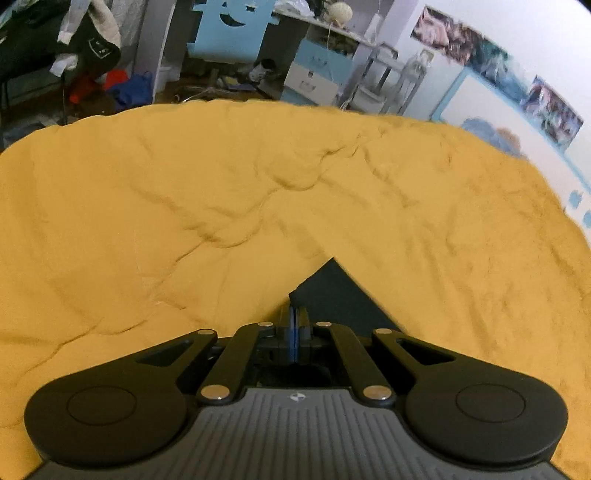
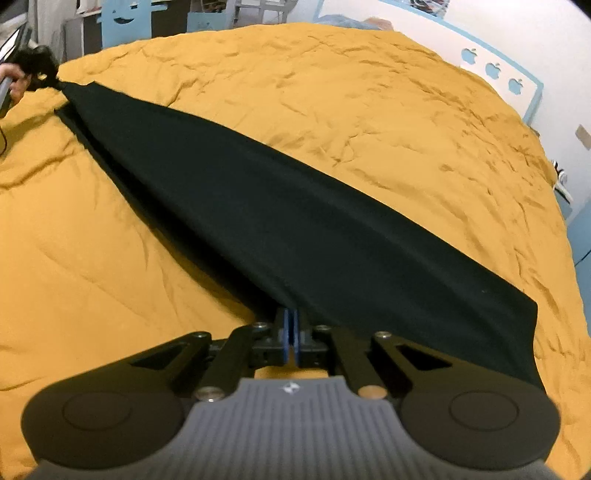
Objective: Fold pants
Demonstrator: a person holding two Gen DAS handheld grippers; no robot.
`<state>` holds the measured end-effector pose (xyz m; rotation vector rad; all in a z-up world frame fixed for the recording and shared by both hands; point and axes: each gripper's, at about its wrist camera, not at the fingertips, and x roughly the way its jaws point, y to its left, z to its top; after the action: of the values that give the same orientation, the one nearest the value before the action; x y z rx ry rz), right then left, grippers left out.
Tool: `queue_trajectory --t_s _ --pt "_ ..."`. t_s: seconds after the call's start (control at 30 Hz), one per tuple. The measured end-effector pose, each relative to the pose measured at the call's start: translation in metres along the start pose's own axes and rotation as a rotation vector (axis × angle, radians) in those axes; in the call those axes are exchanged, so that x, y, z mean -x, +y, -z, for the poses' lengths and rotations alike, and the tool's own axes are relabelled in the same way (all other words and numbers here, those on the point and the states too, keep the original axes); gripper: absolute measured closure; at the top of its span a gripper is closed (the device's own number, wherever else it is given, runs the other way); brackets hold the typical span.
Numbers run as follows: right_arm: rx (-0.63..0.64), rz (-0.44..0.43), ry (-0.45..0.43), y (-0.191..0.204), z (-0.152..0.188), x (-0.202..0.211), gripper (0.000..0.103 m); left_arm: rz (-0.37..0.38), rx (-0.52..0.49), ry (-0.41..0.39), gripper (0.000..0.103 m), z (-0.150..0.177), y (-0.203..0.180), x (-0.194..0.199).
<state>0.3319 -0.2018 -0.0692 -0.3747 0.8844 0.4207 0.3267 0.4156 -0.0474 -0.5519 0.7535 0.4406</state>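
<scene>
Black pants (image 2: pixel 280 206) are stretched taut over a mustard-yellow bedspread (image 2: pixel 332 92), running from the far left to the near right in the right wrist view. My right gripper (image 2: pixel 291 317) is shut on the near edge of the pants. My left gripper (image 2: pixel 55 83) shows at the far left, shut on the other end, with a hand behind it. In the left wrist view my left gripper (image 1: pixel 295 314) is shut on a corner of the pants (image 1: pixel 332 291), which hangs to its right above the bedspread (image 1: pixel 184 184).
Beyond the bed's far edge stand a light-blue chair (image 1: pixel 229 33), white drawers (image 1: pixel 314 77) and clothes on the floor (image 1: pixel 122 88). A white wall with pictures (image 1: pixel 498 62) and a blue-trimmed wall (image 2: pixel 498 70) bounds the bed on the right.
</scene>
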Motion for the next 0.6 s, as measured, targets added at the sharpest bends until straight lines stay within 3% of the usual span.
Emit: queue_trajectory --t_s 0.17,0.43,0.6 --pt "0.002 -0.025 0.048 0.010 0.011 -0.017 0.103 -0.024 0.029 0.044 0.103 0.019 0.014 -0.022" --pt "-0.004 -0.039 0.071 0.008 0.015 -0.019 0.103 0.033 0.097 0.035 0.102 0.019 0.027 -0.012" --pt "-0.015 -0.073 0.090 0.008 0.015 -0.018 0.103 0.076 0.225 0.075 0.068 0.027 0.040 -0.015"
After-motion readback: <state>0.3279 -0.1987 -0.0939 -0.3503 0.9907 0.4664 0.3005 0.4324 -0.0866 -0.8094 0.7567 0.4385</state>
